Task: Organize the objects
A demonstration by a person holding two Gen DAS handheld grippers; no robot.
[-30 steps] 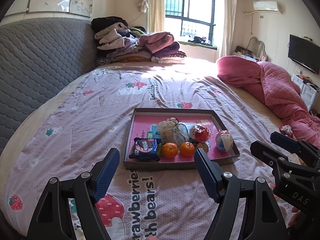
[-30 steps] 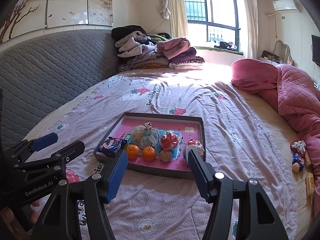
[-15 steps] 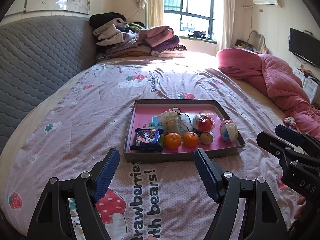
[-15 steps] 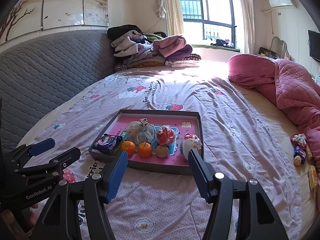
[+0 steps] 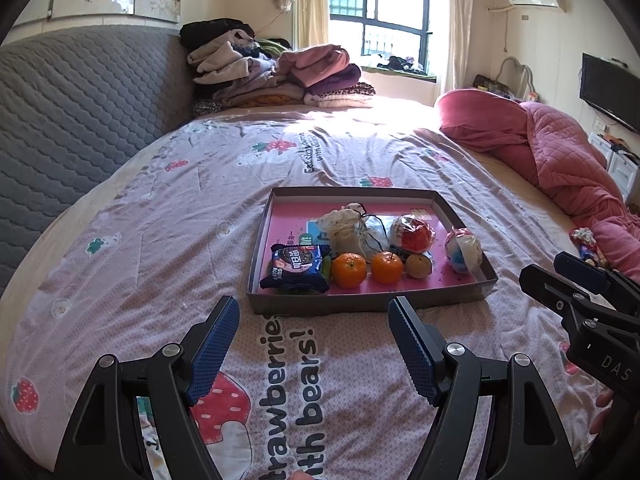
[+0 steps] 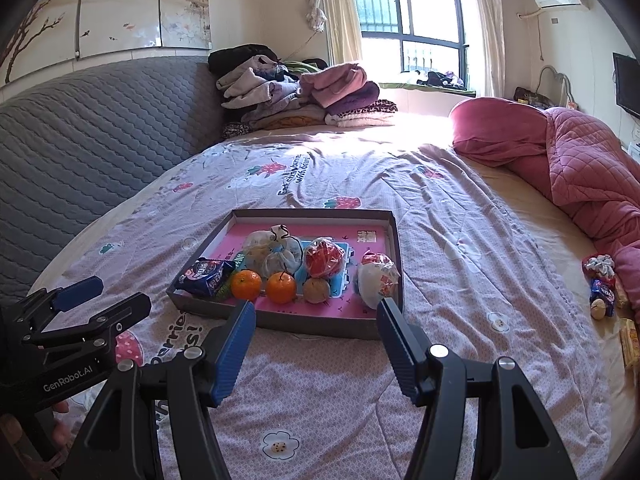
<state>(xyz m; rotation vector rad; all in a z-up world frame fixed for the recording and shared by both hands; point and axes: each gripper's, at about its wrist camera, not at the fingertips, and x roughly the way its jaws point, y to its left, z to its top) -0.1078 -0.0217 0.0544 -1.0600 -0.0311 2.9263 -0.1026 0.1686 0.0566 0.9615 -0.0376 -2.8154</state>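
A shallow tray with a pink floor [image 5: 360,196] [image 6: 394,232] lies on the bed. It holds a dark cookie packet [image 5: 296,266] [image 6: 206,276], two oranges [image 5: 349,270] [image 6: 246,284], a small brown fruit [image 5: 418,266], a drawstring pouch [image 5: 348,230], a red wrapped ball [image 5: 414,234] [image 6: 324,258] and a white wrapped snack [image 5: 464,250] [image 6: 378,276]. My left gripper [image 5: 314,320] is open and empty, just in front of the tray. My right gripper [image 6: 316,318] is open and empty at the tray's near edge.
Several loose snacks [image 6: 602,292] lie on the bed at the right, beside a pink quilt [image 6: 580,168]. Folded clothes [image 5: 280,76] are piled at the far end. A grey padded headboard [image 5: 72,120] runs along the left.
Both grippers have pulled back slightly and tilted down, so the tray sits a little farther off. Both stay open and empty.
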